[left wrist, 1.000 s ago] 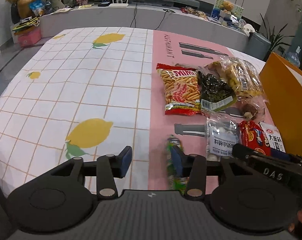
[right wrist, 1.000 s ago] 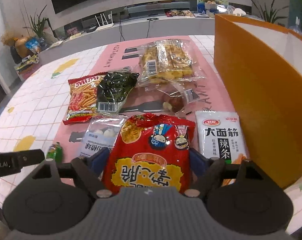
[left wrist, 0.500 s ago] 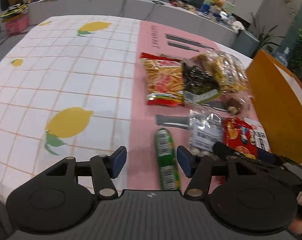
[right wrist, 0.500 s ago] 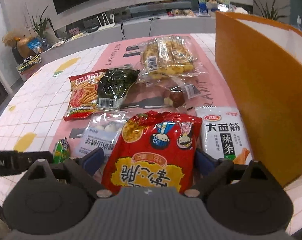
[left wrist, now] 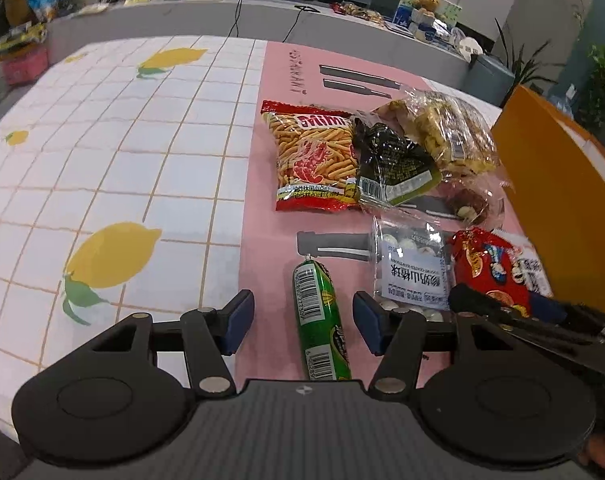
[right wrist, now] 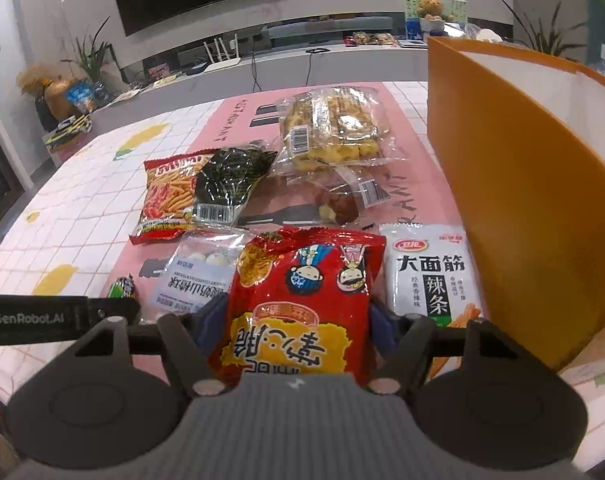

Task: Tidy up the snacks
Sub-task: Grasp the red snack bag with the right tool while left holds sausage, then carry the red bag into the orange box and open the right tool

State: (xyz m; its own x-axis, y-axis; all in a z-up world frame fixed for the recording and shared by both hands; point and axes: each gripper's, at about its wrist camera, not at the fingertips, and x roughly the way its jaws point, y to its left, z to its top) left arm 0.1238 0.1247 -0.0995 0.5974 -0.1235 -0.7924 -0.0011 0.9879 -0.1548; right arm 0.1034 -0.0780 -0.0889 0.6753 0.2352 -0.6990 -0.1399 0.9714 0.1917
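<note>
My left gripper (left wrist: 302,322) is open, its blue pads on either side of a green sausage stick (left wrist: 321,320) lying on the pink mat. My right gripper (right wrist: 298,320) is shut on a red snack bag (right wrist: 302,304), held at its lower end. The red bag also shows in the left wrist view (left wrist: 490,270). Beside it lie a clear white-ball candy pack (right wrist: 200,276) and a white spicy-strip pack (right wrist: 430,272). Farther back are a red Mimi stick bag (left wrist: 312,156), a dark seaweed pack (left wrist: 390,164), and a clear biscuit bag (right wrist: 332,128).
An orange box (right wrist: 522,184) with an open top stands at the right of the snacks. A small clear pack of brown sweets (right wrist: 342,204) lies mid-pile. The lemon-print tablecloth (left wrist: 122,152) stretches to the left. A counter with clutter runs behind the table.
My left gripper has shifted right and opened wider, so the green sausage stick now lies between its pads. The right gripper keeps hold of the red bag, lifted slightly.
</note>
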